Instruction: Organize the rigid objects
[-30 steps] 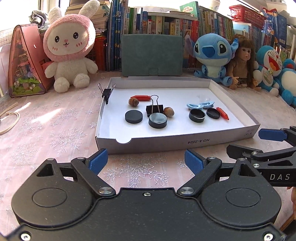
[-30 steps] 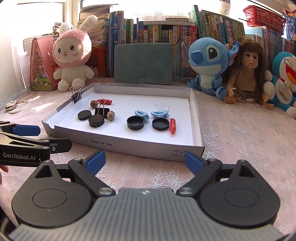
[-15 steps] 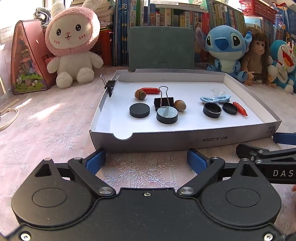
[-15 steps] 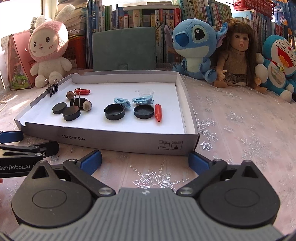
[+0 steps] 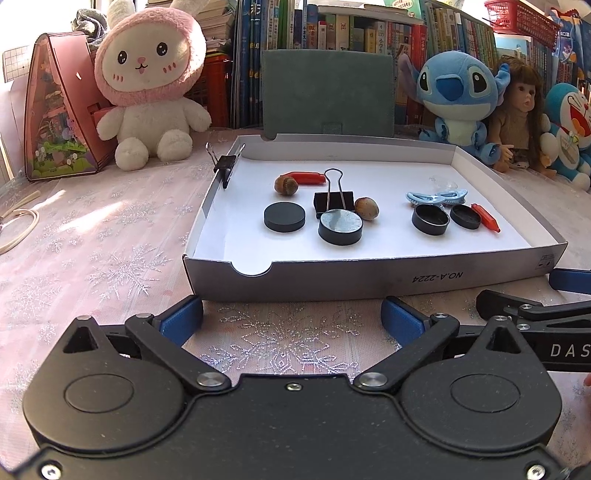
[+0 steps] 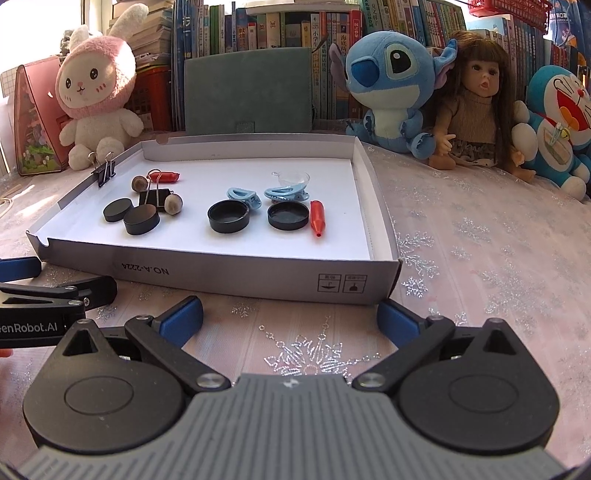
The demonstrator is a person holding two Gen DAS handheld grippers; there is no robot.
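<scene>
Both my jaws have just been opening and stand wide apart, nothing between them, left gripper (image 5: 291, 314) and right gripper (image 6: 290, 314) short of the shallow box (image 5: 369, 275) on the tabletop. Inside: black pucks (image 5: 284, 217), probably hard, take them across the rim; the acorn (image 5: 366, 208) looks light and likely to roll.

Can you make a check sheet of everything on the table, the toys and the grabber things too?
Surface: pink snowflake tablecloth.
Job's things: shallow cardboard box holding black round lids, acorns, black binder clip, blue hair clips, red caps; another binder clip on its left wall.
Clutter: nothing seen.
Grippers: left gripper and right gripper open, empty, jaws just widened, in front of the box.
Cables: cord loop, far left.
Surroundings: plush toys, doll, books.
</scene>
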